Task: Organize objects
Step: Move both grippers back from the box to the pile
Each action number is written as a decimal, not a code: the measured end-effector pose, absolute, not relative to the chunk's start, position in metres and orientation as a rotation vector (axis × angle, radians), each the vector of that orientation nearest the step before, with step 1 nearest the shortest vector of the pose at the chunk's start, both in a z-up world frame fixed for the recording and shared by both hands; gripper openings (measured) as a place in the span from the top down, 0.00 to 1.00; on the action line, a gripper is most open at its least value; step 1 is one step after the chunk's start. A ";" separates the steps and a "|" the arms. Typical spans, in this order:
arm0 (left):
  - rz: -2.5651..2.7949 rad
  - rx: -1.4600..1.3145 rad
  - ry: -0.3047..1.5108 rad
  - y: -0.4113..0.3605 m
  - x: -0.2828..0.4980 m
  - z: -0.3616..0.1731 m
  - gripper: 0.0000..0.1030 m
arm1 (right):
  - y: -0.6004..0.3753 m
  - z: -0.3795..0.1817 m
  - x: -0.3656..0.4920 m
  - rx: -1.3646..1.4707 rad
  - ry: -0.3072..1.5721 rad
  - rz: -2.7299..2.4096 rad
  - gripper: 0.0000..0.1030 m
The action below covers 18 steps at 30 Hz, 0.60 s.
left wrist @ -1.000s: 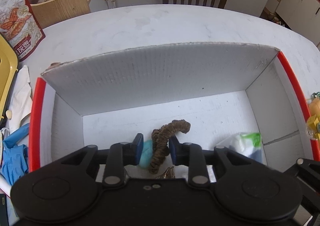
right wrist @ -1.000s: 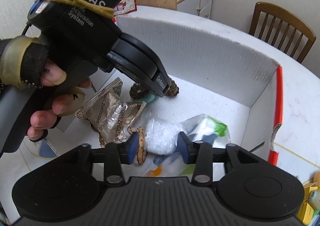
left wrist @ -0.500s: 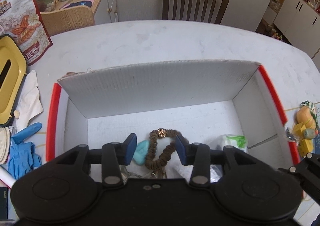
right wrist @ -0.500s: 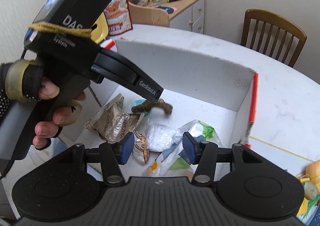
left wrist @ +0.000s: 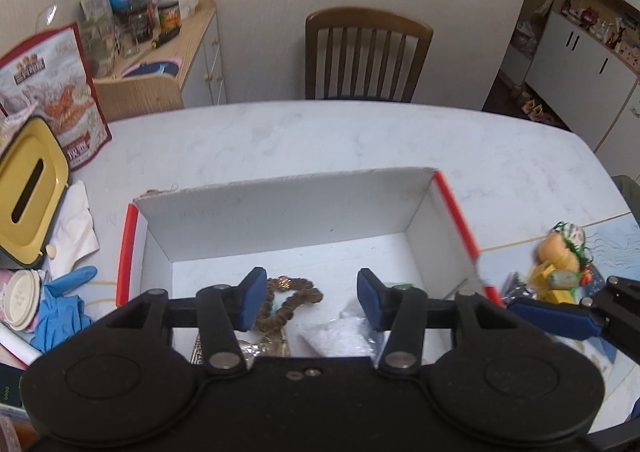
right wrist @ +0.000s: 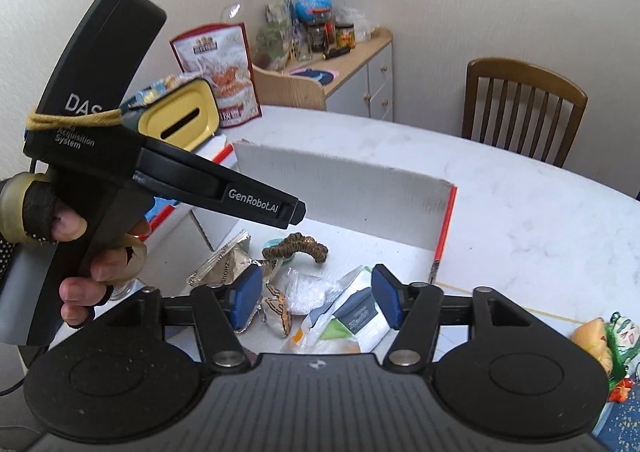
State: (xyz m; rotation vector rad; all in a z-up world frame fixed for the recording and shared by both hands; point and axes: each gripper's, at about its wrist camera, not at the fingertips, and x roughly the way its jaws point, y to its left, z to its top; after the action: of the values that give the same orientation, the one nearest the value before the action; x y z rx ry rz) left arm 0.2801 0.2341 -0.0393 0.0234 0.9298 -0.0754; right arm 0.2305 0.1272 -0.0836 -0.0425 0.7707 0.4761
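The brown scrunchie [left wrist: 294, 298] lies loose in the box [left wrist: 288, 208], mid-bench — soft, light, springy, so pinch across its band. Both your left tool [left wrist: 308, 298] and right tool [right wrist: 316, 298] hang spread, empty.

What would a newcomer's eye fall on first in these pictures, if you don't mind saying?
Probably the white box with red edges in the middle of the pale table, holding a brown scrunchie and crinkled wrappers. Next, the left gripper and right gripper above it, both with jaws open and empty. A yellow tissue box sits at the table's left.
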 end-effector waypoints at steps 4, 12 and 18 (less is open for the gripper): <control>-0.082 0.033 0.902 0.223 0.268 -0.031 0.49 | 0.109 -0.077 0.219 -0.015 0.756 0.475 0.39; -0.100 0.064 0.852 0.192 0.242 -0.017 0.46 | 0.063 -0.061 0.199 0.050 0.714 0.462 0.35; -0.121 0.071 0.836 0.166 0.225 -0.014 0.40 | 0.029 -0.055 0.185 0.069 0.693 0.445 0.33</control>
State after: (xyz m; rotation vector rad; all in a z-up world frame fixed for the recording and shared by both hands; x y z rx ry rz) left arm 0.2247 0.1661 -0.0135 0.0706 0.8356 -0.1208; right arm 0.1848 0.0289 -0.0552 0.0687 0.6926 0.4448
